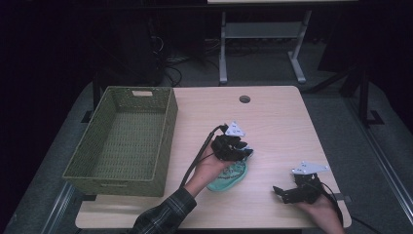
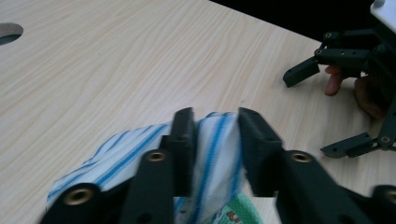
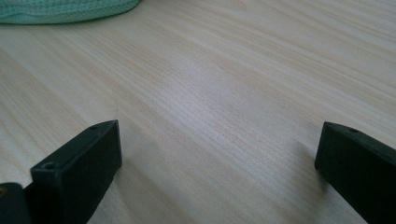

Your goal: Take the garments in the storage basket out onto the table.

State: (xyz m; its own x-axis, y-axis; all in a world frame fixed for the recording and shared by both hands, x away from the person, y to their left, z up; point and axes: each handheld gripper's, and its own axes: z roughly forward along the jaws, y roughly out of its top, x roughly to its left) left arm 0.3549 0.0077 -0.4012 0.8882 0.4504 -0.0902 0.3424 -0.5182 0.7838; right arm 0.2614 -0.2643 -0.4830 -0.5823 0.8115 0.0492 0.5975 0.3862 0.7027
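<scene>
**What I can't make out from here**

In the high view my left gripper point(image 1: 233, 146) and hand cover most of the mint-green knitted cloth point(image 1: 229, 179), and the white cloth with blue stripes point(image 1: 248, 152) peeks out only as a sliver, too small to read. In the left gripper view my jaws hide the middle of that striped cloth point(image 2: 212, 140), and the bottom edge cuts off the green cloth point(image 2: 236, 212); a printed patch on it is too blurred to read. In the right gripper view the top edge crops the green cloth point(image 3: 60, 11), and my right gripper point(image 3: 219, 149) has its jaws cut off at the bottom.
</scene>
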